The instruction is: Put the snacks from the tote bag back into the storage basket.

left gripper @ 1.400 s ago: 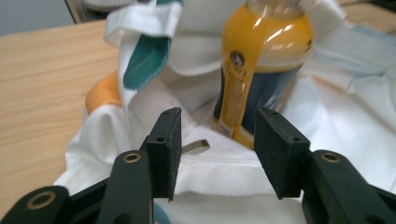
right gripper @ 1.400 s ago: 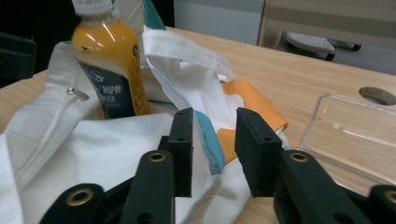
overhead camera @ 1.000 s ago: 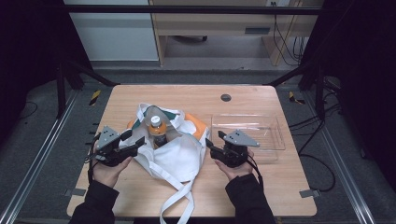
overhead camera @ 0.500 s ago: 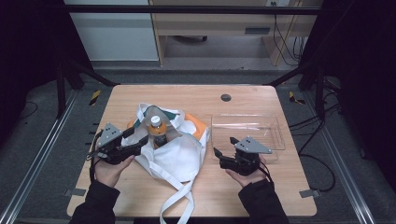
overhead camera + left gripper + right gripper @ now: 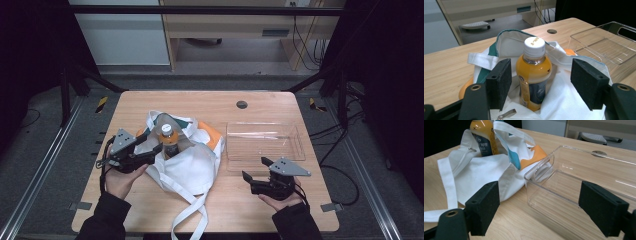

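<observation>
My left gripper [image 5: 541, 82]: jaws wide, empty, straddling upright white-capped orange juice bottle [image 5: 534, 75] in white canvas bag [image 5: 192, 167]; nearer hand.

A bottle [image 5: 169, 142] of orange juice stands upright in the mouth of a white cloth tote bag [image 5: 192, 162] — white cap on top, dark label around its lower half. The bag lies slumped on the wooden table [image 5: 210, 102], left of centre, with teal trim at its rim, orange patches showing at its sides and a long white strap trailing toward the near edge. Just beside the bag's right side sits a clear plastic tray [image 5: 264, 145] — empty, upright.
</observation>
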Demonstrator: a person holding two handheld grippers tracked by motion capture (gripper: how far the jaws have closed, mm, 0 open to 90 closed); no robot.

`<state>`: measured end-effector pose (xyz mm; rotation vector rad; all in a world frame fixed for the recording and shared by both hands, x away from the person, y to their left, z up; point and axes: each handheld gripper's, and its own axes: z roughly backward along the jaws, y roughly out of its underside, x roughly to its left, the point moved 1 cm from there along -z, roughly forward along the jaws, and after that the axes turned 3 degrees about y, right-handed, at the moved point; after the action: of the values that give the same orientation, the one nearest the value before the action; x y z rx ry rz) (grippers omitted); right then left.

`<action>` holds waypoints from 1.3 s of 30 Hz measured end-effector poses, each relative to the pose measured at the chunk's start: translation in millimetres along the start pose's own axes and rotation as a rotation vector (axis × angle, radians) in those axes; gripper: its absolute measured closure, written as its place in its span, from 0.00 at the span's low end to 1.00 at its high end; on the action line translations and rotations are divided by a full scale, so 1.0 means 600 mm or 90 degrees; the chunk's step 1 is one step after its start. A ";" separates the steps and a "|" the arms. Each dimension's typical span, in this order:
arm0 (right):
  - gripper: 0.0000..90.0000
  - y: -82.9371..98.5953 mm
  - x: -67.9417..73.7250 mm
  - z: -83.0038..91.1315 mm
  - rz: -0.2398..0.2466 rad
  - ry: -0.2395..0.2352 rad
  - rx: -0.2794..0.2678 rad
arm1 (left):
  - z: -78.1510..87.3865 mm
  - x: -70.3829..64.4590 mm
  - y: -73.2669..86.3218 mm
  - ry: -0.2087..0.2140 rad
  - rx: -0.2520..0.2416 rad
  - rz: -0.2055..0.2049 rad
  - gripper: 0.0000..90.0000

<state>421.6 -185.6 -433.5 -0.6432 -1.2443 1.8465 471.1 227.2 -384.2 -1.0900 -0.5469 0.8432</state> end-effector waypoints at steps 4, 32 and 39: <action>0.18 0.010 -0.011 0.014 -0.006 -0.001 0.004 | -0.004 -0.002 -0.003 0.001 -0.001 0.000 0.36; 0.18 0.055 -0.030 0.062 -0.023 0.019 0.036 | -0.067 -0.002 -0.019 -0.027 -0.004 0.003 0.42; 0.18 0.061 -0.029 0.063 -0.017 0.015 0.036 | -0.087 -0.002 -0.014 -0.032 -0.003 0.001 0.48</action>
<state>390.2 -226.9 -453.3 -0.6137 -1.1761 1.8401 512.3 196.3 -396.2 -1.0765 -0.5901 0.8723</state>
